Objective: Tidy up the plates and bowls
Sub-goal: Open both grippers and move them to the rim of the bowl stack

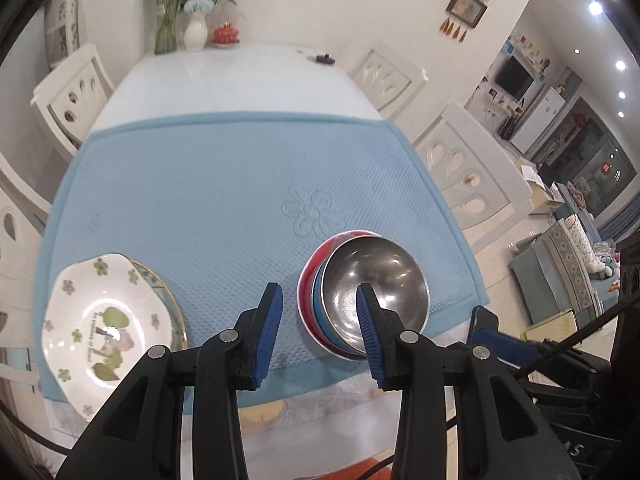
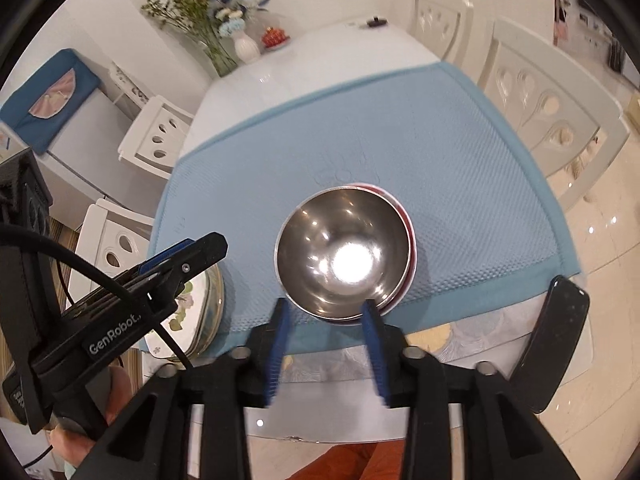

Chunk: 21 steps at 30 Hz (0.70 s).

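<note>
Blue mat (image 1: 224, 200): bowls (image 1: 372, 292), plates (image 1: 108, 328).

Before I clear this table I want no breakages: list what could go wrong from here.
1. The nested bowls, a shiny steel bowl over a blue bowl and a red bowl, sit near the front edge of the light blue textured mat; a nudge toward that edge could tip them off.
2. The white flower-printed plate lies off-centre on a gold-rimmed plate at the mat's corner, so it may slide.
3. The open left gripper and open right gripper hang close by and could knock them.
</note>
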Each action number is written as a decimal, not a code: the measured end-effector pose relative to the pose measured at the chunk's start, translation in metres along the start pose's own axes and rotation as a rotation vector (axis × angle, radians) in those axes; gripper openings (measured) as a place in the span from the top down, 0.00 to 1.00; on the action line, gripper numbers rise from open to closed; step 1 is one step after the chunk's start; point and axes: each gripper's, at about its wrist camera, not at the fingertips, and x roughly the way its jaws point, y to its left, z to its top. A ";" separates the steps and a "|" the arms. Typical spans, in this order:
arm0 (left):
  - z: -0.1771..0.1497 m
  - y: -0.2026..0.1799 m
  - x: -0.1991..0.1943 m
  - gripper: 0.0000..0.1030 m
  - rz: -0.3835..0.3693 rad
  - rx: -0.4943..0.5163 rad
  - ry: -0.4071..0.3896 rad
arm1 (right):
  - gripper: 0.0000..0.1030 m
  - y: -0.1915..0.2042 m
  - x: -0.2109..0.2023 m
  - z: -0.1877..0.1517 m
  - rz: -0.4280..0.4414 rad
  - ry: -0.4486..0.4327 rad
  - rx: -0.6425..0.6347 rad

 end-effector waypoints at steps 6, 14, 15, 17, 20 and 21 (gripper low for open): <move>-0.009 -0.007 -0.026 0.59 0.034 0.021 -0.060 | 0.44 0.009 -0.018 -0.010 -0.010 -0.058 -0.009; -0.025 -0.007 -0.051 0.29 0.027 0.003 -0.113 | 0.44 0.009 -0.023 -0.027 0.011 -0.068 0.002; -0.026 -0.009 -0.051 0.29 0.027 0.010 -0.105 | 0.44 0.010 -0.022 -0.029 0.014 -0.063 -0.001; -0.030 -0.015 -0.054 0.29 0.047 0.025 -0.107 | 0.44 0.010 -0.018 -0.034 0.022 -0.046 -0.009; -0.033 -0.023 -0.058 0.29 0.074 0.045 -0.119 | 0.44 0.010 -0.011 -0.036 0.049 -0.023 -0.015; -0.033 -0.025 -0.058 0.29 0.080 0.045 -0.119 | 0.44 0.010 -0.010 -0.036 0.057 -0.021 -0.016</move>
